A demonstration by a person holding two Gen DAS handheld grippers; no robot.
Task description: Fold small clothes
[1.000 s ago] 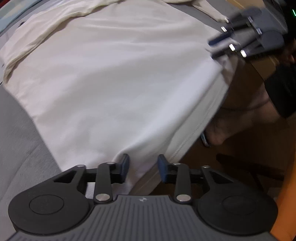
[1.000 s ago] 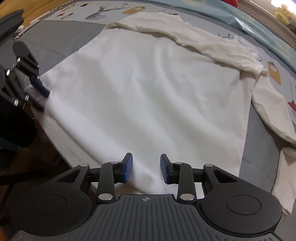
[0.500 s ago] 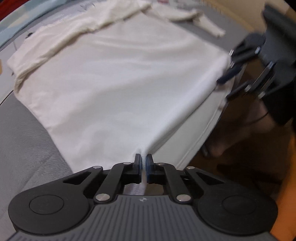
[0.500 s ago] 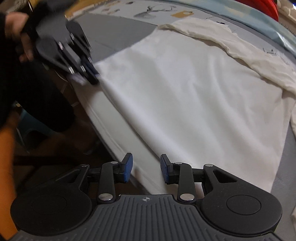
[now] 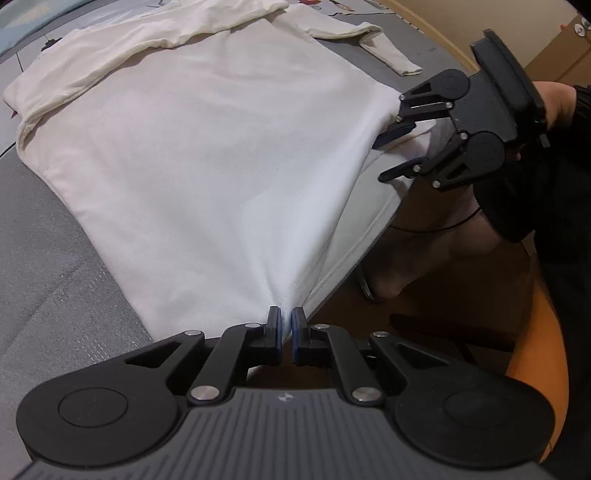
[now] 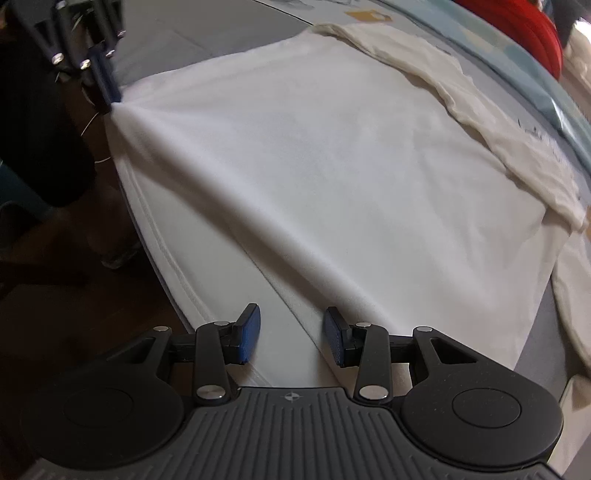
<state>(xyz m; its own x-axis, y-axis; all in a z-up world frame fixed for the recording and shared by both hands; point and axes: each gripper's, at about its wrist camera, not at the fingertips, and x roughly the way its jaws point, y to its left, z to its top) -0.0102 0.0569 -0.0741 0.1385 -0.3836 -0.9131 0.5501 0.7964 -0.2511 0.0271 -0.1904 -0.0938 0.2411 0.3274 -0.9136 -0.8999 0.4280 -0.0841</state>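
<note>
The white garment [image 5: 207, 155] lies spread flat on a grey tabletop [image 5: 48, 280], its hemmed lower edge hanging over the near side. The upper layer is drawn into a taut ridge running between the two claws, with the stitched hem of the under layer exposed below it.

The left claw [image 5: 284, 334] is clenched on a pinch of the upper layer. The right claw [image 6: 291, 332] has its jaws opening; fabric lies between the blue pads, which do not press on it.

Only the left wrist view shows a cream sleeve [image 5: 384, 55] trailing off the far corner and the hand [image 5: 554, 103] holding the right claw. Only the right wrist view shows a red object [image 6: 517, 33], possibly bedding, beyond a pale blue printed cover [image 6: 535, 85].
</note>
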